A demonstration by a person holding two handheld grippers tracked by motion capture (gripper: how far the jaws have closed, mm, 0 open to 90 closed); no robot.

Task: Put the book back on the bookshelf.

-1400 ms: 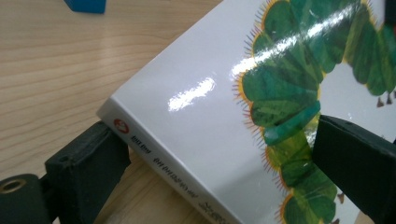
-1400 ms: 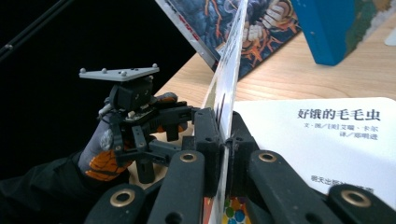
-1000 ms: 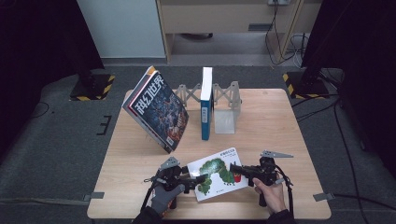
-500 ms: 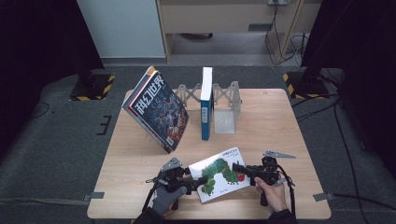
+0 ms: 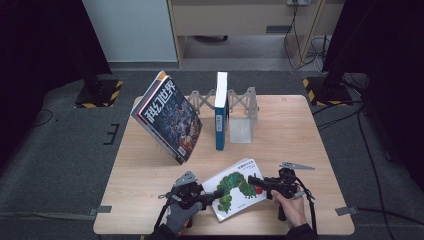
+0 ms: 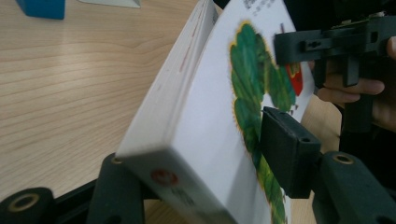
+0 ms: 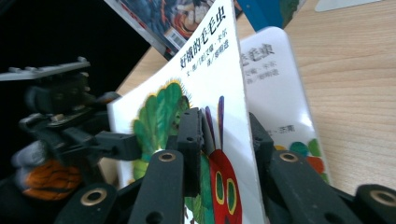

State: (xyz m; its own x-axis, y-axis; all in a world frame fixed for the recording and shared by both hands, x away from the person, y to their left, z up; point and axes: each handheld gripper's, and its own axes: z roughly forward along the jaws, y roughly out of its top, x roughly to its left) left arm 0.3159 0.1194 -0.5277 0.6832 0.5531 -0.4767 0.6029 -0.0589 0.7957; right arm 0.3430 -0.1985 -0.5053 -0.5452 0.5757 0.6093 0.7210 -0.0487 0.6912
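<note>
At the near edge of the table (image 5: 150, 200), the white caterpillar book (image 5: 236, 189) is between both grippers. The left gripper (image 5: 212, 195), which has just been closing, pinches its spine end. The right gripper (image 5: 256, 181), just loosening, holds only the cover, which stands lifted off the pages. The book's long axis runs from one gripper to the other. The cover reads 好饿的毛毛虫. Farther away, a dark magazine (image 5: 167, 117) shows 科幻世界, and a blue book (image 5: 220, 112) stands in a rack (image 5: 242, 107).

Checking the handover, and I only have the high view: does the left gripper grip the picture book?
Observer: Yes. The left gripper has just been closing; its pad presses the picture book cover on the green caterpillar body.
Operator: And the right gripper?
Observer: It straddles the cover's edge at the red head; its jaws have just been opening.
Operator: Is the book shut?
Observer: A page bearing the same title shows behind the cover.
</note>
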